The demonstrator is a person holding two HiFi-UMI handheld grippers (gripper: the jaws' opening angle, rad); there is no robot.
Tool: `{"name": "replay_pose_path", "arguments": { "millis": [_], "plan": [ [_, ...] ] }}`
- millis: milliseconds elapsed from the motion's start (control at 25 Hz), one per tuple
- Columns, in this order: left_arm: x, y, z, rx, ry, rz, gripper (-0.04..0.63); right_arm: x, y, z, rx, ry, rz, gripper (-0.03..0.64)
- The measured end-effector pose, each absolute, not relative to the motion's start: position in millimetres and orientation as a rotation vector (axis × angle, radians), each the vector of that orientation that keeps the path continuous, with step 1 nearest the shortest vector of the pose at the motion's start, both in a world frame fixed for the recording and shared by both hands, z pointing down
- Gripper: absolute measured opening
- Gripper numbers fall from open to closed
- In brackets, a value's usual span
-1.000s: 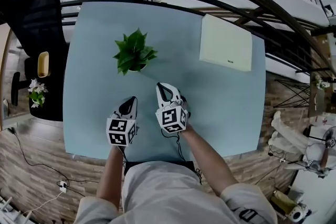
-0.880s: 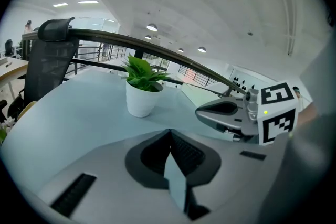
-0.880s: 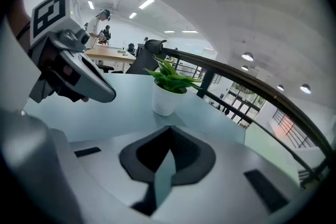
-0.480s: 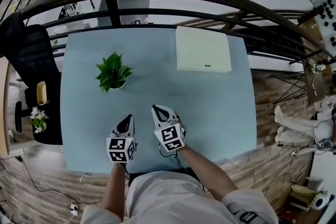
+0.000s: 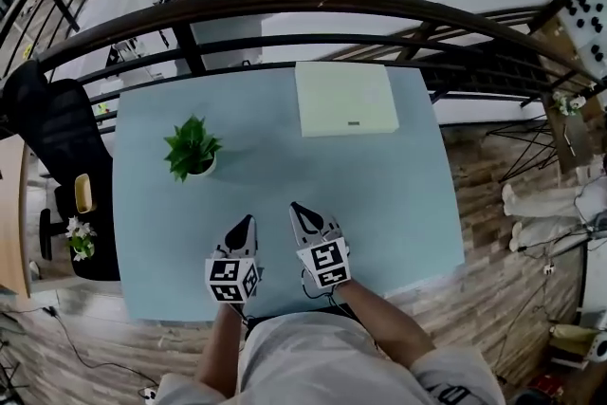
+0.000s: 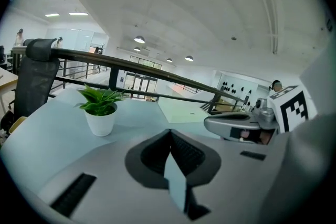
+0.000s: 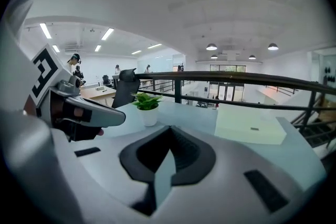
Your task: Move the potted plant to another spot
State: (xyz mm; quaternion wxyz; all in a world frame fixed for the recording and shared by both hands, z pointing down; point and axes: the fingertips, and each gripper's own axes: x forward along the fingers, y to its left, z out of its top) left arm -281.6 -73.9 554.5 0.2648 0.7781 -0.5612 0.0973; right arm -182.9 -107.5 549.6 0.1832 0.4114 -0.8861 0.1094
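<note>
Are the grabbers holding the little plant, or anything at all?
Nothing is held. The left gripper and the right gripper both have their jaws together and empty, and the potted plant stands by itself on the table, apart from both.

Potted plant (image 5: 193,150): small, bright green pointed leaves spreading from plain white tapered pot. Upright, standing free on pale blue worktop (image 5: 379,180), toward its left side. Ahead and left of left gripper (image 5: 244,223) jaws, well apart. Further ahead-left of right gripper (image 5: 297,210) jaws. Between neither pair of jaws, nothing touching it.
</note>
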Motion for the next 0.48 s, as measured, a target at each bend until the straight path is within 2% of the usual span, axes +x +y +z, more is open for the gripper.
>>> {"name": "replay_pose_path", "arguments": {
  "millis": [480],
  "plan": [
    [-234,-100,464,2.270,-1.551,0.162,0.012,-98,-129,463,1.397,-2.560,0.229,0.003]
  ]
}}
